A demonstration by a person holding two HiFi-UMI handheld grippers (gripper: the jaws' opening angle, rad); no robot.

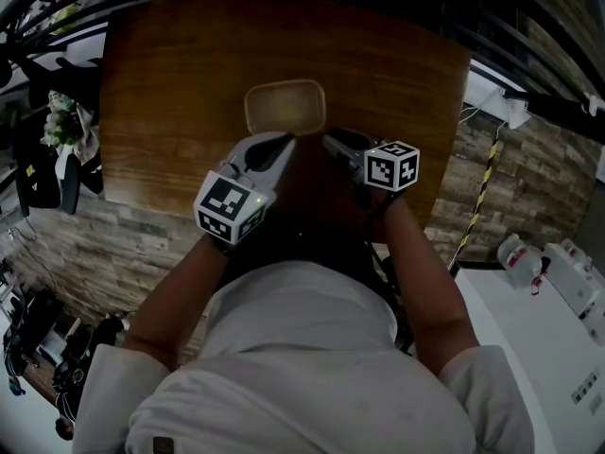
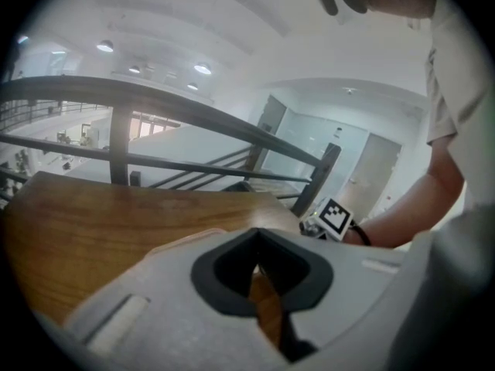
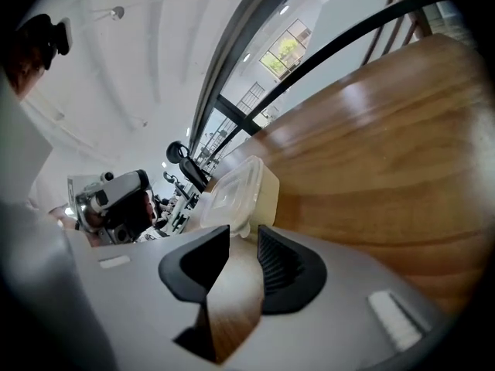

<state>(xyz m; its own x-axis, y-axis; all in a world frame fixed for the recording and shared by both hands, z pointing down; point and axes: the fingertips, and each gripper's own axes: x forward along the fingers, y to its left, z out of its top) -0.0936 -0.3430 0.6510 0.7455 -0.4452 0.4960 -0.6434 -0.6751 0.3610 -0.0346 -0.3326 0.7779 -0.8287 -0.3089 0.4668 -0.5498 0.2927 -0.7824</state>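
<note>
The left tool (image 1: 282,144) has its dark pads drawn together at the tips. Only a thin wedge of the wooden surface (image 1: 170,93) shows between them farther back, and nothing is in its grip. The right tool (image 1: 331,142) is a little open, with a narrow gap between its ribbed pads. That gap shows bare wood, so this tool holds nothing either.

Just ahead of both tools stands a pale, translucent plastic container (image 1: 285,108), rectangular with rounded corners and with its lid (image 3: 226,194) pressed on. In the right gripper view the near corner of the lid sits right at the tips of the right tool, in line with the gap. Whether it touches them cannot be told. In the head view the left tool's tips lie just short of the container's near edge, and the right tool's tips are at its near right corner. What is inside the container cannot be made out through the lid.

A dark metal railing (image 2: 155,107) runs beyond the far edge of the surface.
</note>
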